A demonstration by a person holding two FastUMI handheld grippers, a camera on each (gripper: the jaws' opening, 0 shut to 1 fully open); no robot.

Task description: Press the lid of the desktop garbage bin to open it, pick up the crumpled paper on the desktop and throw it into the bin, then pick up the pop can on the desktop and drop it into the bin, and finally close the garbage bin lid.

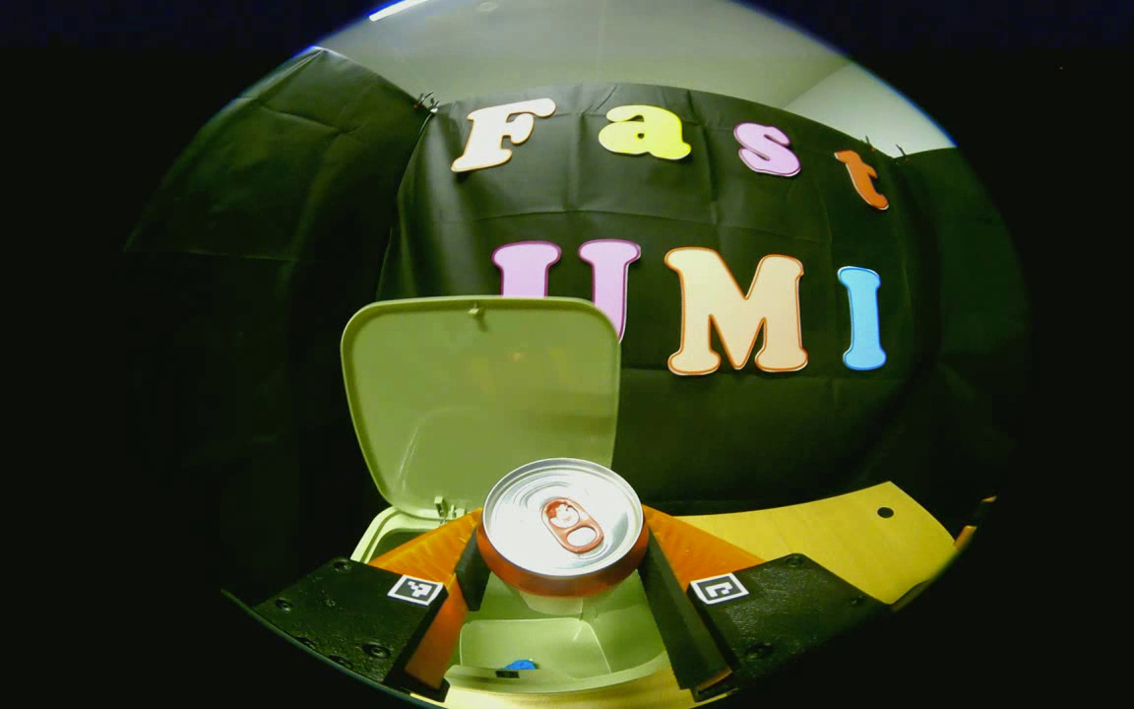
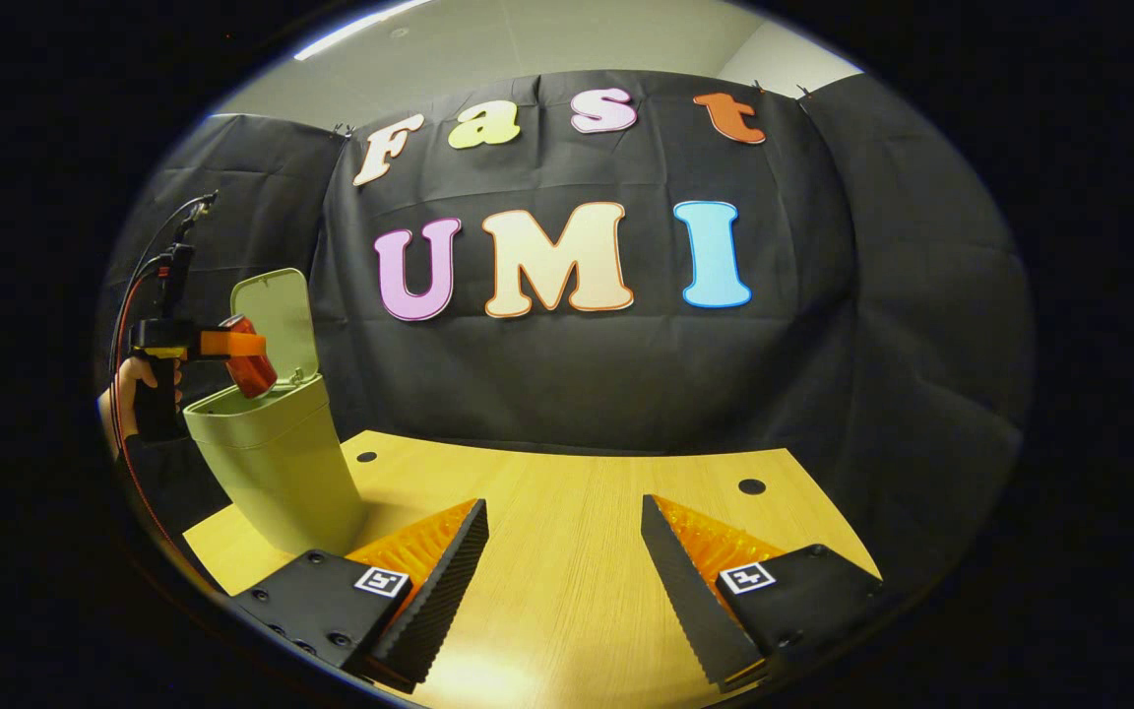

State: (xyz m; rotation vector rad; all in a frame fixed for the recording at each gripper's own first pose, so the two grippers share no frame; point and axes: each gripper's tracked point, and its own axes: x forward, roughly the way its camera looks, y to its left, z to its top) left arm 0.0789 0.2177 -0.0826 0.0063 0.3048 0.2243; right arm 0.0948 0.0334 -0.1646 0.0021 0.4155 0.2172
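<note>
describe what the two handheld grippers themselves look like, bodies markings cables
Each gripper, left gripper and right gripper, has two wedge-shaped fingers with ridged inner faces on black blocks with visible screws, each block carrying a small square black-and-white marker. In the right gripper view, the left one has a black handle and thin cables looping up.

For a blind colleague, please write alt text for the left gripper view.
The left gripper holds a pop can by its sides, top toward the camera, above the open garbage bin. The bin's lid stands raised behind the can, and a wooden table lies to the right.
</note>
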